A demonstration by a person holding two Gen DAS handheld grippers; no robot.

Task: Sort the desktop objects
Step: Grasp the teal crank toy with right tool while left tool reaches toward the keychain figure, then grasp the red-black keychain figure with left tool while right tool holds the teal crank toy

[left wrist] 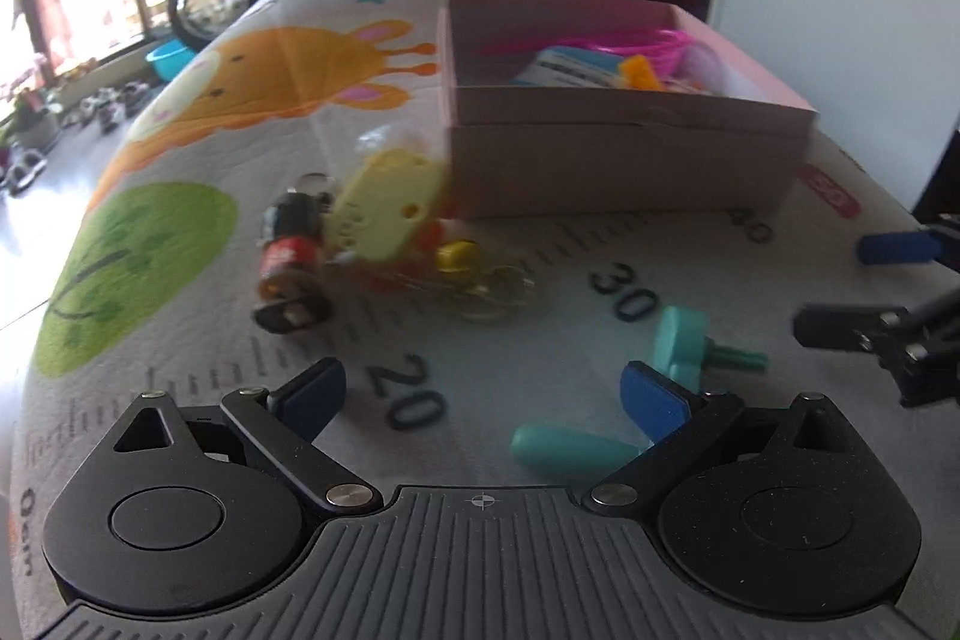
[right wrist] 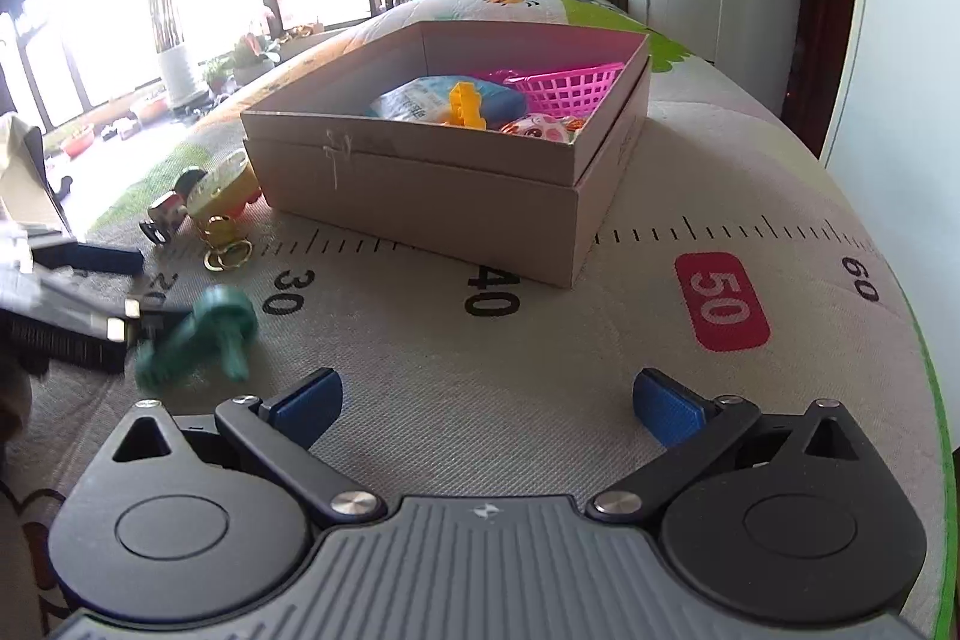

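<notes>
Your left gripper (left wrist: pixel 480 394) sits low over the printed mat (left wrist: pixel 540 292), jaws spread wide, nothing between them. The teal plastic toy (left wrist: pixel 678 346) lies just ahead of your right-hand finger; its mushroom-shaped cap stands beside that fingertip (left wrist: pixel 651 397), and a second teal piece (left wrist: pixel 570 451) lies partly under the same finger. Whether pad and toy touch, you cannot tell from this view. Ahead and left of the jaws is a small cluster: a dark red-labelled toy (left wrist: pixel 291 253), a pale yellow piece (left wrist: pixel 387 202) and a bunch of metal rings (left wrist: pixel 486 289), all blurred. Beyond them, straight ahead and slightly right, stands the open cardboard box (left wrist: pixel 600 160), already holding a pink basket (left wrist: pixel 636 43), a blue-and-white packet (left wrist: pixel 570 70) and an orange piece (left wrist: pixel 639 73).

Your right gripper (right wrist: pixel 486 400) is also spread wide and empty, over bare mat near the printed "40" and the red "50" label (right wrist: pixel 723 304). The box is straight ahead of it, well apart from the fingertips. The teal toy is off to the left of the jaws, near but not between them, with the left gripper's fingers reaching in beside it from the left edge. The yellow piece and rings lie further ahead-left, by the box's near left corner. From the left wrist view, your right gripper shows at the far right edge, jaws apart.
</notes>
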